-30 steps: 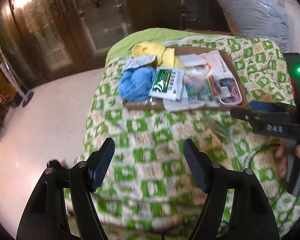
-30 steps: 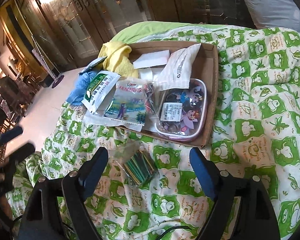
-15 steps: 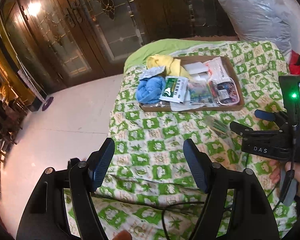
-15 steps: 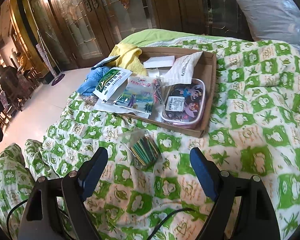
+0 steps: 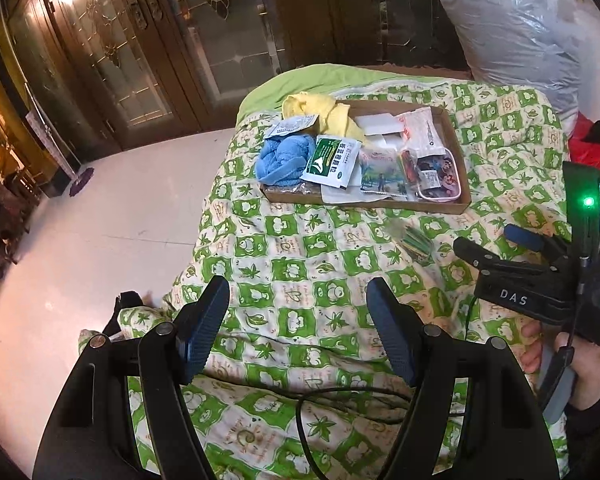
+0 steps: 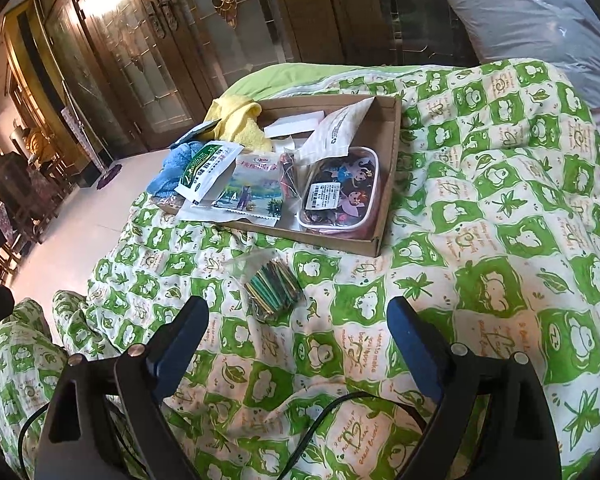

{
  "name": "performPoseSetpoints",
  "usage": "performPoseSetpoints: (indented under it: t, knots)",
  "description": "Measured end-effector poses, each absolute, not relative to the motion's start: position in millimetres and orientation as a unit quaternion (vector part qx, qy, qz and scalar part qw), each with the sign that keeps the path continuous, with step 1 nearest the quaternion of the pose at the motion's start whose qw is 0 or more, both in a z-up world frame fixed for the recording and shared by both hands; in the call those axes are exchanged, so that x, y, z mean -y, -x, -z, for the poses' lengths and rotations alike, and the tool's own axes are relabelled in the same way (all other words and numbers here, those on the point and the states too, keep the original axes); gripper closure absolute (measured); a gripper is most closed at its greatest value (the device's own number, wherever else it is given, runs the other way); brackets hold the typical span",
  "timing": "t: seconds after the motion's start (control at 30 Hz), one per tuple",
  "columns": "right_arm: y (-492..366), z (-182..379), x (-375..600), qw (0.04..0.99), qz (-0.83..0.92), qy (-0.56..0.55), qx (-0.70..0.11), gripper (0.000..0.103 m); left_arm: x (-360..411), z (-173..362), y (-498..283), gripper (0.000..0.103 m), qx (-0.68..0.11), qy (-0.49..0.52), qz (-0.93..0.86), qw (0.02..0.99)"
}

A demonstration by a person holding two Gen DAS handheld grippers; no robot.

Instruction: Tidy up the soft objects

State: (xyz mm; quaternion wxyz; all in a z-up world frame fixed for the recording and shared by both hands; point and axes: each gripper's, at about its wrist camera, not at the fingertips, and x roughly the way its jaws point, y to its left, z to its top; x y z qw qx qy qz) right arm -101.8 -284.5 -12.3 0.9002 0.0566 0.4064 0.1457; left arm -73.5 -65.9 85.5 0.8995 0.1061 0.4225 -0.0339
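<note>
Right gripper (image 6: 298, 340) jaws just widened, empty; left gripper (image 5: 298, 330) open, empty. Both backed off bed (image 6: 500, 208). Packet (image 6: 274, 290), probably bands, outside tray (image 6: 386, 200) near edge; likely next pick.

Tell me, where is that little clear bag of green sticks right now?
The bag of green sticks lies loose on the green-patterned quilt, just in front of the cardboard tray and outside it, ahead of the right gripper.

Both grippers are matte black with dark blue ribbed pads (image 5: 204, 320) and silver screws; the right gripper (image 5: 496, 248) bears white "DAS" lettering (a green light glows above it) and a trailing black cable (image 5: 340, 394).
</note>
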Motion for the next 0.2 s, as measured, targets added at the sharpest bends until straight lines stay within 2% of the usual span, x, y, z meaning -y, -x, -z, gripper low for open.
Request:
performPoseSetpoints:
  t: [0.2]
  knots:
    - [103.9, 14.9, 283.0, 0.898, -0.147, -0.051, -0.411, 0.012, 64.2, -88.8, 77.0, 0.031, -0.411, -0.110, 0.030, 0.904]
